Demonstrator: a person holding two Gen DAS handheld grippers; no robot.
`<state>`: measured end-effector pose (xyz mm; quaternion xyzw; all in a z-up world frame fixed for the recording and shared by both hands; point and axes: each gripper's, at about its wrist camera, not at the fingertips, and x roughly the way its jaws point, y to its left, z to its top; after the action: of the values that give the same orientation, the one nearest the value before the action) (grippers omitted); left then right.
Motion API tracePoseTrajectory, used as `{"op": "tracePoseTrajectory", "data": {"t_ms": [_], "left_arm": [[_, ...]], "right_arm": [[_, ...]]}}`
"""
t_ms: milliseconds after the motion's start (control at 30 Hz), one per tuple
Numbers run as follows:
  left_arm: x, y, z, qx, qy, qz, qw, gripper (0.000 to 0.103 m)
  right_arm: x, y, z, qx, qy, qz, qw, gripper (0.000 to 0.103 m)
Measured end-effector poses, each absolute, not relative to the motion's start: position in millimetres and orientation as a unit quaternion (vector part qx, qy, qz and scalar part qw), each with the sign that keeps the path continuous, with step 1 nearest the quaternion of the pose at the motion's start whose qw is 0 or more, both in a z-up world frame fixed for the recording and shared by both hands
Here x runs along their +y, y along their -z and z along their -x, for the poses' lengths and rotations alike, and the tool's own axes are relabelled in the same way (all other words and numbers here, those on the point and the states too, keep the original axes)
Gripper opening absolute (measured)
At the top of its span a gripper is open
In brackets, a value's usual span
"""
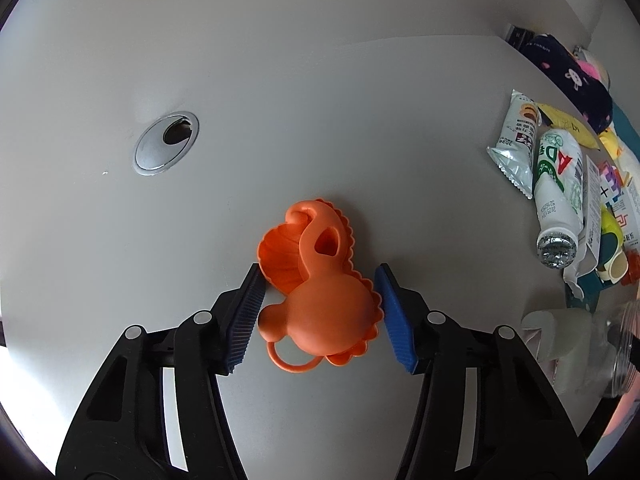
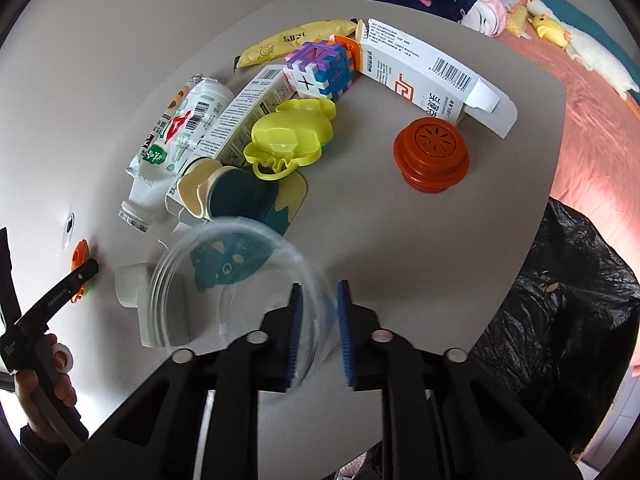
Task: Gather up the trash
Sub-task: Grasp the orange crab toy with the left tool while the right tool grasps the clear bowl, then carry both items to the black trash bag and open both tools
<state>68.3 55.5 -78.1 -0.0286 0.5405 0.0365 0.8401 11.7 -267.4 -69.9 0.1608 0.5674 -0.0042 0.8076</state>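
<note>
Blue ribbed pads of the left gripper [image 1: 320, 312] are seen flanking an orange silicone toy [image 1: 320, 280] on the grey table [image 1: 280, 120]. Both pads are touching the toy's sides, the jaws about half closed; the toy rests on the table. A round metal cable port [image 1: 166, 143] is set in the table well beyond the toy.

Right gripper [image 2: 318, 332]: jaws nearly shut, pinching the thin wall of a clear plastic cup [image 2: 224, 276], which lies on its side with its mouth facing away from the camera. A grey cardboard roll [image 2: 134, 286] is seen just beside the cup.

Remaining clutter, grouped farther back on the table:
- crushed white bottle [image 2: 172, 140], beside a snack wrapper [image 1: 516, 140]
- yellow mould [image 2: 288, 140], lying partly over a teal case [image 2: 240, 196]
- puzzle cube [image 2: 324, 66], touching a white carton [image 2: 424, 68]
- yellow sachet [image 2: 296, 38]
- red vented lid [image 2: 432, 152], standing apart

A black bin bag [image 2: 568, 312] is noted past the table's right edge.
</note>
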Motion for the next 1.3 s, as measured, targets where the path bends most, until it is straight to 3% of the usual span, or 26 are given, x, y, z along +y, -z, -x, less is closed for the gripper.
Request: {"op": "tracePoseTrajectory", "data": {"t_ms": [467, 1300], "left_arm": [[45.2, 45.0, -46.7, 0.505, -0.022, 0.016, 0.863, 0.054], [-69.5, 2.7, -26.1, 0.474, 0.118, -0.050, 0.871, 0.054]], "right_arm": [[-267.4, 43.2, -0.5, 0.539, -0.004, -0.157, 0.827, 0.009], [-329.5, 20.3, 72.5, 0.493, 0.066, -0.211, 0.841, 0.009]]}}
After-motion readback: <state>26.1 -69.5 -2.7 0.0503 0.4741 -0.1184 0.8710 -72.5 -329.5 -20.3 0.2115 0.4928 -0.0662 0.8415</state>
